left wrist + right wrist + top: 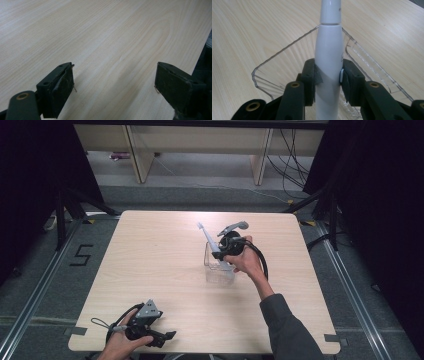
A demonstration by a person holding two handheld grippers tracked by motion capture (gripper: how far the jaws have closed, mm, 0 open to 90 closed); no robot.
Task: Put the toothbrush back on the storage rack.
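My table (165, 270) is pale wood-grain with rounded corners. A clear plastic container (219, 265) stands on it, right under my right gripper's fingers (348, 75). Near the left gripper (150, 330), which seems to rest on the top, I see bare wood.

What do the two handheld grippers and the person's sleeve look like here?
Both grippers are black with blocky black fingers. The left gripper carries a grey three-cornered plate and a looping black cable. The right gripper trails a thick black cable too. The right arm wears a dark grey sleeve.
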